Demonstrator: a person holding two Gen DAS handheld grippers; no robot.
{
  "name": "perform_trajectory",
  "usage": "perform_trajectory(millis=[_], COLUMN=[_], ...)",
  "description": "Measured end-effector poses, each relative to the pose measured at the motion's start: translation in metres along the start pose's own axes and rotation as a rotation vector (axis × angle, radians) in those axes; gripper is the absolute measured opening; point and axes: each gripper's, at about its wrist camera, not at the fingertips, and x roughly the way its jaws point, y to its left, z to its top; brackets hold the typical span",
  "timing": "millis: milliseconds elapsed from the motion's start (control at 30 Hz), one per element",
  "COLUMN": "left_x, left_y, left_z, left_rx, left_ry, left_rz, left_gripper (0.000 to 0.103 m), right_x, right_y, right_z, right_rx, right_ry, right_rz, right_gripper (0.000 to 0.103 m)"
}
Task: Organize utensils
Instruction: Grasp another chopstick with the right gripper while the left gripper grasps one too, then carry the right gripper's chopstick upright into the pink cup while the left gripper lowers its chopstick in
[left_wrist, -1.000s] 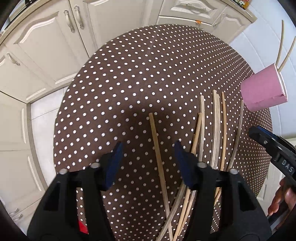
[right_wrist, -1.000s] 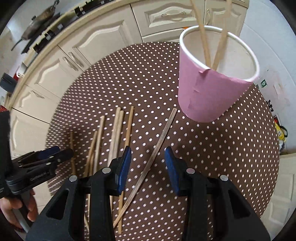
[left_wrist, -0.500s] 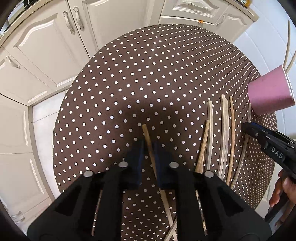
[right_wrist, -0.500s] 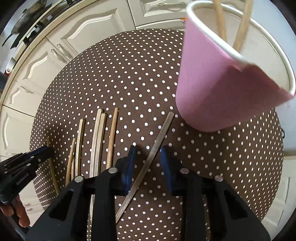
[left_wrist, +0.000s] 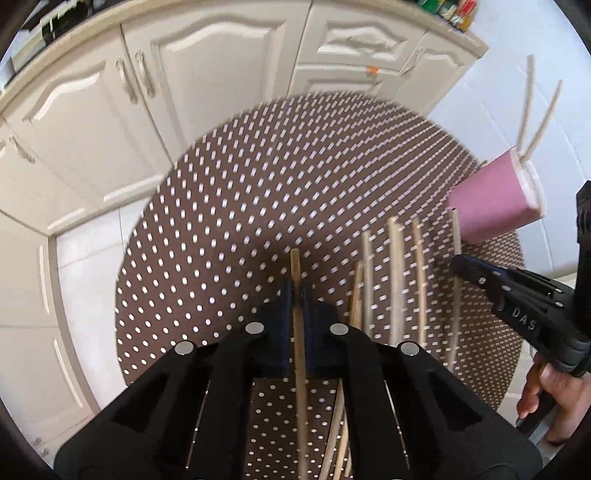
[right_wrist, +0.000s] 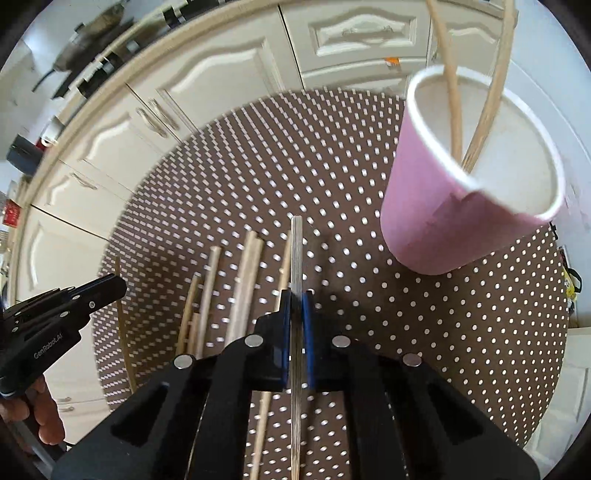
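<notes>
Right tongs (right_wrist: 296, 295): pressed together on a grey flat stick (right_wrist: 296, 254), which runs straight out ahead between the blue pads, its far tip lifted over the dotted cloth.
Left tongs (left_wrist: 295, 291): pressed together on a tan wooden stick (left_wrist: 295, 266), pinched near its far end; the rest trails back under the tongs.
Pink cup (right_wrist: 461, 192): stands at the far right edge of the round worktop (right_wrist: 443, 332), mouth up, two sticks already leaning inside it.
Key relation: from the right tongs the cup lies ahead and to the right, near; from the left tongs it lies well off to the right, past the loose sticks.
Nearer hand: the right one, by a clear margin.
Long axis: both held sticks lie along the tongs' own line, so each probably needs tipping upright to drop end-first into the cup's mouth.
Loose sticks (left_wrist: 395, 273): a row lies between the two tongs, roughly parallel, pointing toward the far edge.
Risk: the cup looks light; a stick striking its rim could tip it.
</notes>
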Motion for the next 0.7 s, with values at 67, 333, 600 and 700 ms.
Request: perform_trajectory(millis=[67, 333, 600, 700], left_x=[-0.015, -0.085, -0.152, -0.169], left_y=[-0.007, -0.025, -0.048, -0.054], left_z=[-0.001, -0.002, -0.005, -0.005], left_rx=[0.012, 0.066, 0.139, 0.138], left_ry=[-0.031, -0.172, -0.305, -0.338], left_rz=[-0.004, -0.063, -0.108, -0.146], left_gripper=[0.005, 0.005, 0.005, 0.005], right_x=[-0.015, -0.078, -0.141, -0.159], right_y=[0.004, 0.017, 0.031, 0.034], right_z=[-0.001, -0.007, -0.022, -0.028], right_rx=[0.004, 0.01, 0.006, 0.01], right_ry=[-0.034, -0.178, -0.328, -0.365], right_rz=[0.019, 0.076, 0.103, 0.11], right_gripper=[0.005, 0.005, 0.005, 0.005])
